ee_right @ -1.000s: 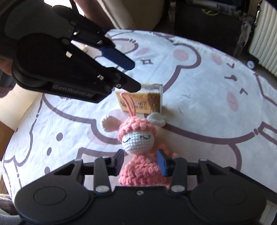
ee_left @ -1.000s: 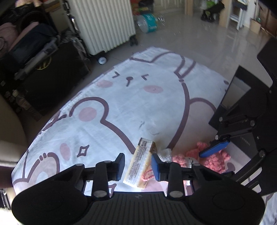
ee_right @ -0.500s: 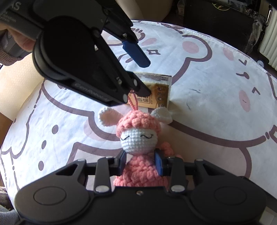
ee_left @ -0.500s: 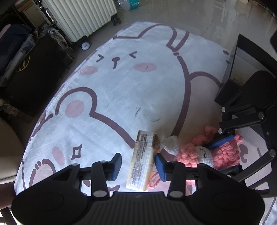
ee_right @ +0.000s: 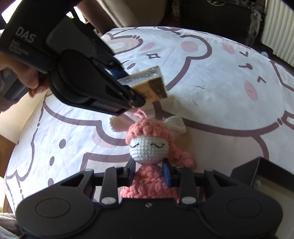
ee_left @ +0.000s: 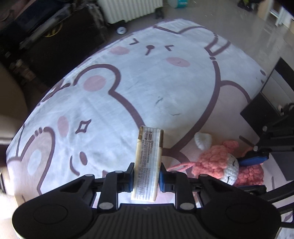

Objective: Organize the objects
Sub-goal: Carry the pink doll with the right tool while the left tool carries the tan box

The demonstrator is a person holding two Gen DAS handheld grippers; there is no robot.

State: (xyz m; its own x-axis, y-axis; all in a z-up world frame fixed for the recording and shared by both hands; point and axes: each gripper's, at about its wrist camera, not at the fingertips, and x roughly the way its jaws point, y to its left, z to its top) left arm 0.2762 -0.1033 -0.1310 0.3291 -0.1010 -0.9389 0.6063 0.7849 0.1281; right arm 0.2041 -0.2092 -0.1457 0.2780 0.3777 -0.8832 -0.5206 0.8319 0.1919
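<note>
My left gripper (ee_left: 146, 176) is shut on a small cream and tan box (ee_left: 148, 162) and holds it lifted above the table; the box also shows in the right wrist view (ee_right: 148, 85), raised in the left gripper (ee_right: 128, 86). My right gripper (ee_right: 149, 173) is shut on the body of a pink crochet bunny doll (ee_right: 149, 147) with a white face. The doll lies low over the cartoon tablecloth (ee_left: 128, 88). In the left wrist view the doll (ee_left: 220, 161) is to the right of the box, with the right gripper (ee_left: 252, 172) on it.
A black open box (ee_left: 266, 95) stands at the table's right edge, also seen in the right wrist view (ee_right: 261, 174). A white radiator (ee_left: 128, 9) and dark bags (ee_left: 46, 36) stand on the floor beyond the table. A beige seat (ee_left: 11, 103) is at the left.
My left gripper has closed on the small box and lifted it off the cloth. My right gripper has tightened on the doll's body.
</note>
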